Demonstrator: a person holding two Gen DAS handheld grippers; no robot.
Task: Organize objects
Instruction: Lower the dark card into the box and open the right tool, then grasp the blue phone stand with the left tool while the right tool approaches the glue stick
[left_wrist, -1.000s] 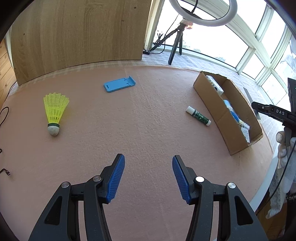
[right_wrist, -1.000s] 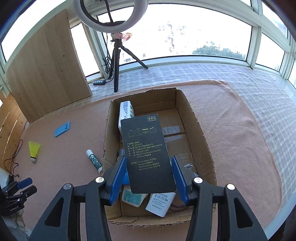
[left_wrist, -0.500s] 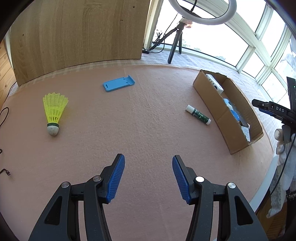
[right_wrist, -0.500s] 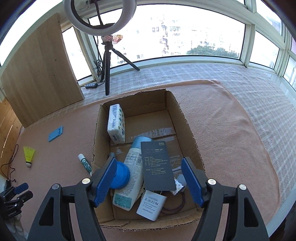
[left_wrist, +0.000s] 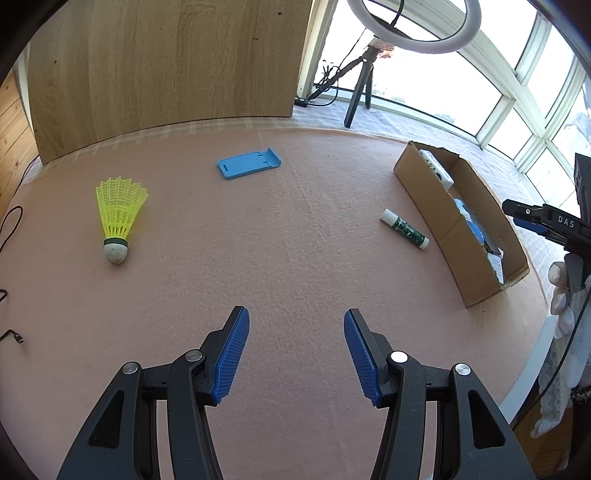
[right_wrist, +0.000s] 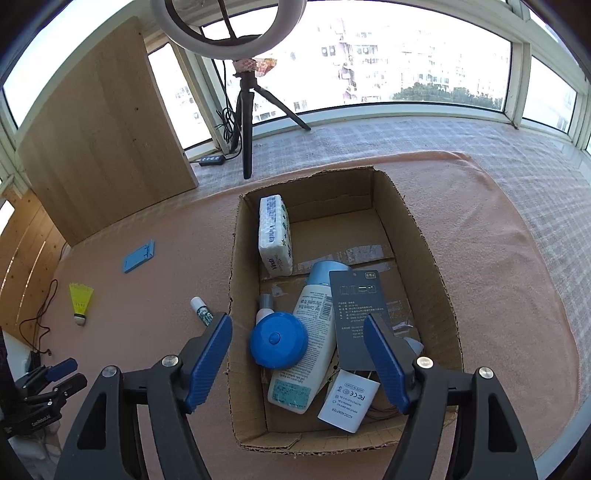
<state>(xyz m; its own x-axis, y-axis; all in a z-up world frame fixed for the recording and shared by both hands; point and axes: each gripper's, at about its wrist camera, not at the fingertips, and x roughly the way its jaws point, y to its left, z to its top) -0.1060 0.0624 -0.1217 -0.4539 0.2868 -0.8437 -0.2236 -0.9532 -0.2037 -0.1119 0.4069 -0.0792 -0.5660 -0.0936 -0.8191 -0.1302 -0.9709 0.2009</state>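
Right claw (right_wrist: 297, 338) hovers wide and empty over the cardboard box (right_wrist: 439, 273), its jaws just opened; the black card (right_wrist: 356, 306) lies inside. Left claw (left_wrist: 296, 332) is half-open, empty.

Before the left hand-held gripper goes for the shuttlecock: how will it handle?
The shuttlecock is probably very light. Its yellow mesh skirt looks thin, so it likely flexes if squeezed. Lying on its side, it would likely pivot around its rounded cork tip if pushed.
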